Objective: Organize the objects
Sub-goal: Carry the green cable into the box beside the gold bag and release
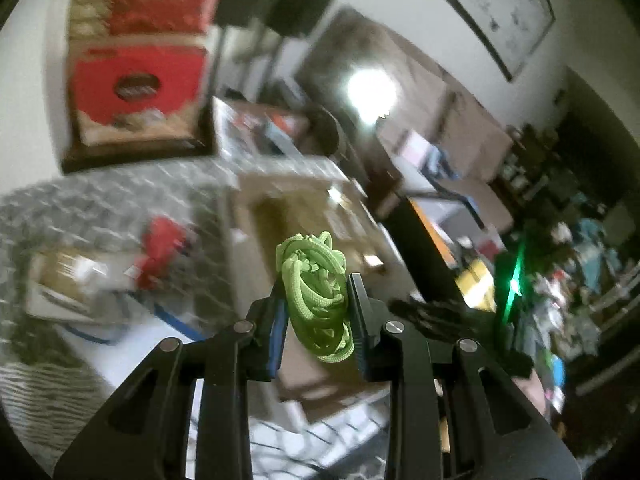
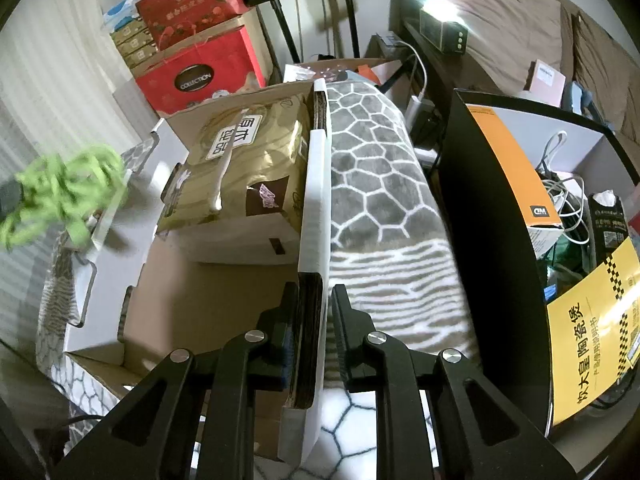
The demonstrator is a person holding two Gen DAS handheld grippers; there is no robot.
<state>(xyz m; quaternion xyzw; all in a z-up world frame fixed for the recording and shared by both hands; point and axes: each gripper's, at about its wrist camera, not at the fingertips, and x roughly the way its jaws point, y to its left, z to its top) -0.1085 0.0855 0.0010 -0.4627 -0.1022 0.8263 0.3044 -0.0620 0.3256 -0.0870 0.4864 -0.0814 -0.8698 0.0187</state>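
Left gripper [image 1: 316, 300] pinches a bundle of lime-green cord [image 1: 314, 296] in mid-air — raised above an open cardboard box [image 2: 192, 300]. Right gripper [image 2: 316, 308] clamps the box's upright side flap [image 2: 316, 200] beside a grey patterned blanket [image 2: 376, 184] — gold tissue pack [image 2: 240, 160] inside.

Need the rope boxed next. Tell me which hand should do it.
Left. The left gripper already clamps the green rope bundle, ready to carry it. The right gripper is busy pinching the cardboard box's flap, probably steadying it.
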